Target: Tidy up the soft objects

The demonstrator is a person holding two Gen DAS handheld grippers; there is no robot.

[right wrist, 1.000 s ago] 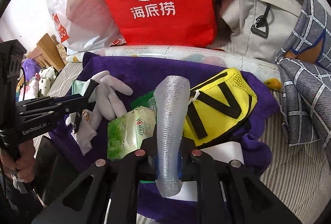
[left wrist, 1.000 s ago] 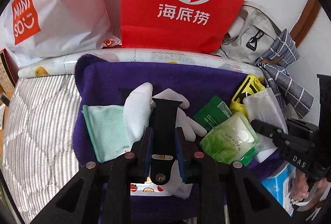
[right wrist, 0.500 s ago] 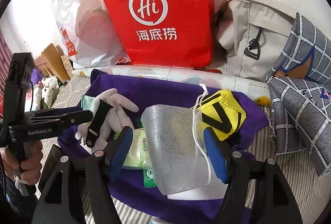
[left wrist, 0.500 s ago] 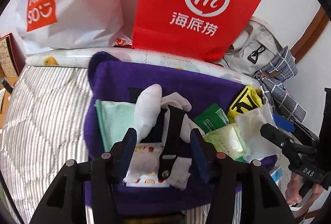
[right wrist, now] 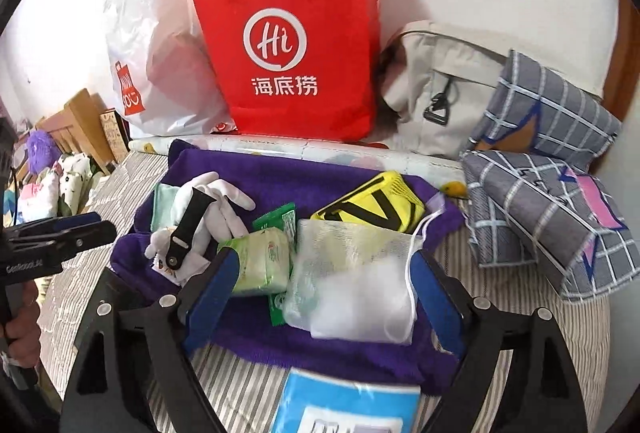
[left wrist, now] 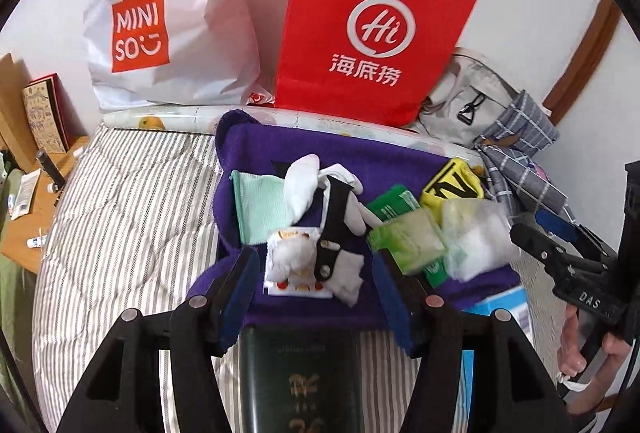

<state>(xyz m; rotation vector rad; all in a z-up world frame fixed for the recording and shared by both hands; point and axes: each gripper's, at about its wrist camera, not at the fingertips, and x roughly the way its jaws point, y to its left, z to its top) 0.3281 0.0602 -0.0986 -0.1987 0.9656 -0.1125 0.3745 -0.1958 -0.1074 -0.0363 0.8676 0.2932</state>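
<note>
A purple towel point(left wrist: 288, 149) point(right wrist: 280, 173) is spread on the striped bed. On it lie a mint cloth point(left wrist: 256, 205), white gloves point(left wrist: 304, 177) point(right wrist: 224, 193) with a black strap point(left wrist: 334, 229) point(right wrist: 188, 229) across them, a green tissue pack point(left wrist: 408, 239) point(right wrist: 260, 259), a yellow pouch point(left wrist: 452, 189) point(right wrist: 372, 205) and a white mesh bag point(left wrist: 476, 233) point(right wrist: 352, 281). My left gripper point(left wrist: 316, 297) hovers above the strap, jaws opening, nothing between the pads. My right gripper point(right wrist: 324, 297) is over the mesh bag, jaws opening, pads clear of it.
A red paper bag point(left wrist: 372, 33) point(right wrist: 292, 45), a white plastic bag point(left wrist: 160, 33), a grey backpack point(right wrist: 440, 89) and checked pillows point(right wrist: 552, 173) line the far wall. A dark booklet point(left wrist: 304, 381) and a blue packet point(right wrist: 348, 405) lie near the towel's front edge. A wooden shelf point(left wrist: 24, 193) stands left.
Both grippers let go and opened: the left released the black strap onto the gloves, the right dropped the mesh bag onto the towel. Both pulled up and back.
</note>
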